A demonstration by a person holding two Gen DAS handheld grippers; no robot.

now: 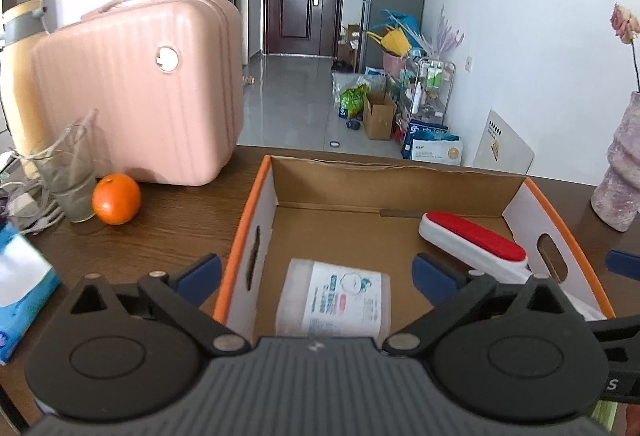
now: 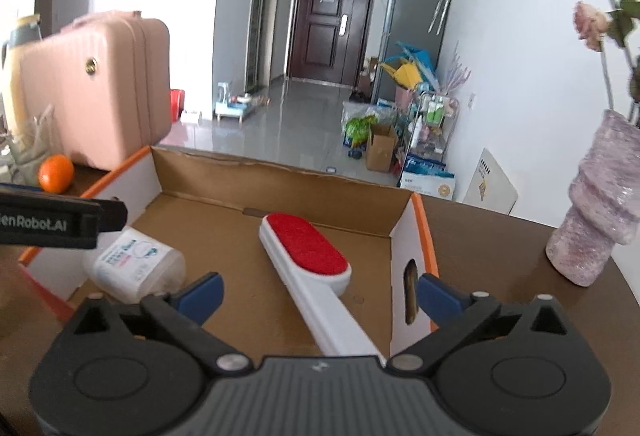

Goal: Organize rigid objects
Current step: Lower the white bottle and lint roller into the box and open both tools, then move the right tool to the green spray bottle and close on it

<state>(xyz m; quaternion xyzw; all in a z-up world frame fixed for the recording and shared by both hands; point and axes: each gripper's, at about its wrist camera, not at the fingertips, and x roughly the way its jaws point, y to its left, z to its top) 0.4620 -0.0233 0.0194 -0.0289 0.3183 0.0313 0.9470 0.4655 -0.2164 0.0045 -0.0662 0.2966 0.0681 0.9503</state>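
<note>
Left wrist view: left gripper [image 1: 316, 272] jaws wide, empty, above clear packet [image 1: 334, 298] lying flat in cardboard box [image 1: 394, 172]. Right gripper [image 2: 320, 292] jaws wide, empty, lint brush [image 2: 308, 256] below, flat in box (likely deposited, red face up). Orange [image 1: 116, 198] outside on worktop [image 1: 160, 232], probably next.

The left gripper [image 1: 318, 278] pointed forward and downward, its jaws spread wide with nothing gripped between the blue pads [image 1: 200, 278]. The right gripper [image 2: 320, 294] sat just beside it at a similar downward tilt, jaws equally wide and clamping nothing. Each gripper's edge showed in the other's view.
</note>
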